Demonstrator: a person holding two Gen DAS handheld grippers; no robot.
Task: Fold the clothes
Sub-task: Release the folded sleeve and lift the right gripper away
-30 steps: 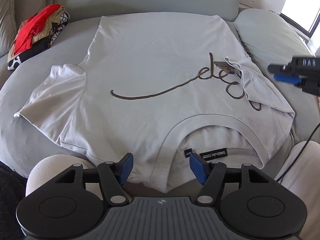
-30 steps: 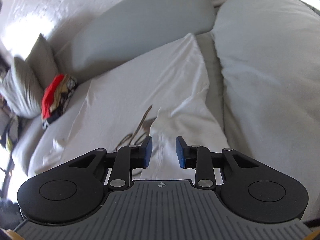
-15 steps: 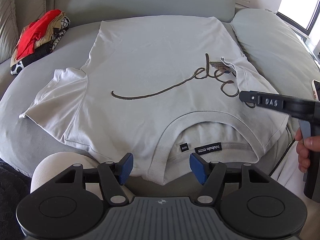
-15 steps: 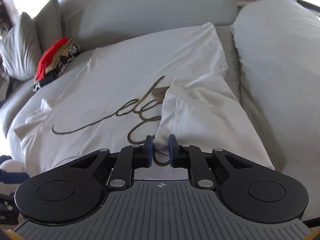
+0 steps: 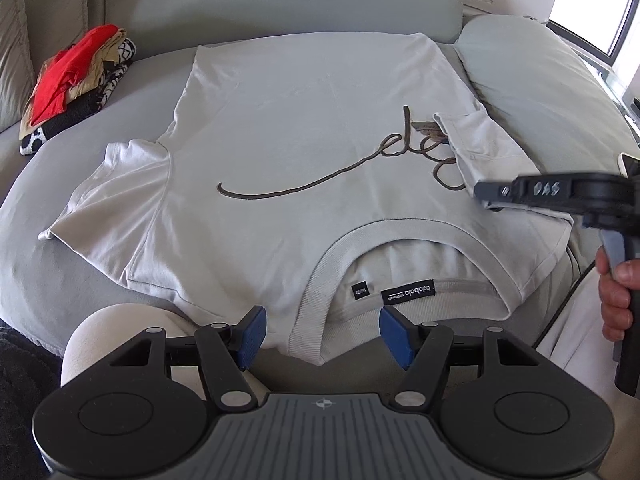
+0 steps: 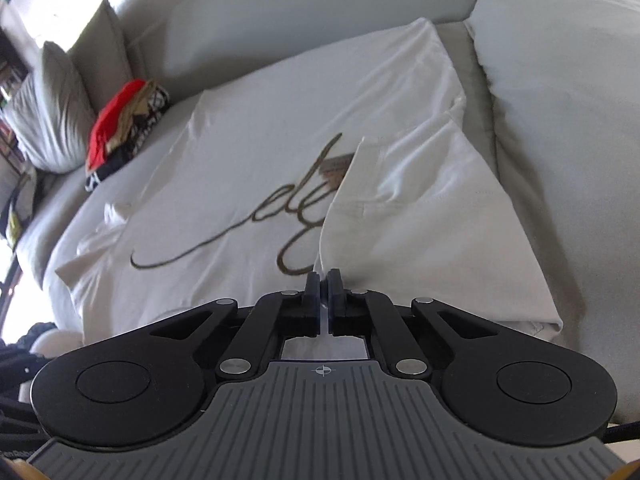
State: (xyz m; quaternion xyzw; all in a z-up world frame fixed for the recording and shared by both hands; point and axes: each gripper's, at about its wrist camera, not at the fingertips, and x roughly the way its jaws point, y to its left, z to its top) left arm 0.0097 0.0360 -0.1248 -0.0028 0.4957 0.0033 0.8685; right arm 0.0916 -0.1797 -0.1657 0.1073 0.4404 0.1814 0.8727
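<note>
Your right gripper (image 6: pixel 323 280) has clamped onto the folded sleeve (image 6: pixel 420 216) of the shirt (image 5: pixel 304 132). Left gripper (image 5: pixel 320 330) hangs spread wide at the collar (image 5: pixel 312 312).

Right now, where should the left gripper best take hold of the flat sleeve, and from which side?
Probably grip the sleeve at its free outer hem, coming from the open cushion side. That sleeve lies flat and spread away from the shirt body, so its edge is exposed there. The left gripper has its jaws open.
</note>
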